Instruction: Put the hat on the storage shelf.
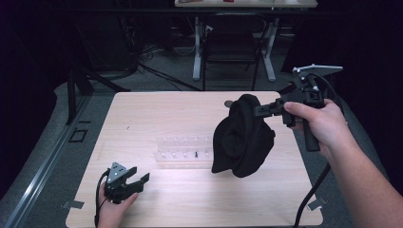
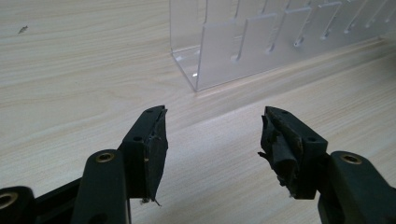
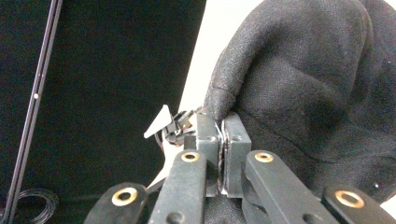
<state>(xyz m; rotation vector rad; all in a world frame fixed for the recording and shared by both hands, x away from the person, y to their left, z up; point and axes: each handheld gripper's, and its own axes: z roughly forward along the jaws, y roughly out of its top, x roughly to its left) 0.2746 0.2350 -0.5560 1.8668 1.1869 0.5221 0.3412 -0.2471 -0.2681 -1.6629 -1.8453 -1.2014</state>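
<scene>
Left gripper [image 1: 135, 183] low at 7 o'clock on the table [image 1: 142, 109], resting in a hand, jaws spread wide with nothing between them. Same wide gap in the left gripper view [image 2: 212, 140], pads [image 2: 156, 144] worn and ragged, bare wood under them. Clear plastic rack [image 2: 261, 42] just past the tips, up toward 12 o'clock, apart from both pads.

Further out, near the middle of the table, same rack [image 1: 183, 152] with its row of slots. Small dark bit in one slot, too tiny to name.

Further still, at 3 o'clock, right gripper [image 1: 256, 110] held up high in the other hand, jaws pressed tight on a fold of black cloth [image 1: 242, 137]. Up close in the right gripper view [image 3: 223, 140], pinch right at the cloth's [image 3: 303, 84] edge. Cloth hanging down in a soft lump, off the table, bottom end drooping over the right end of the rack.

Step in hand, most likely: lifting the cloth up to open it out or move it. Next move probably calls for the free left gripper to come up toward 2 o'clock and grab a loose corner, keeping the right pinch firm so nothing slips.
</scene>
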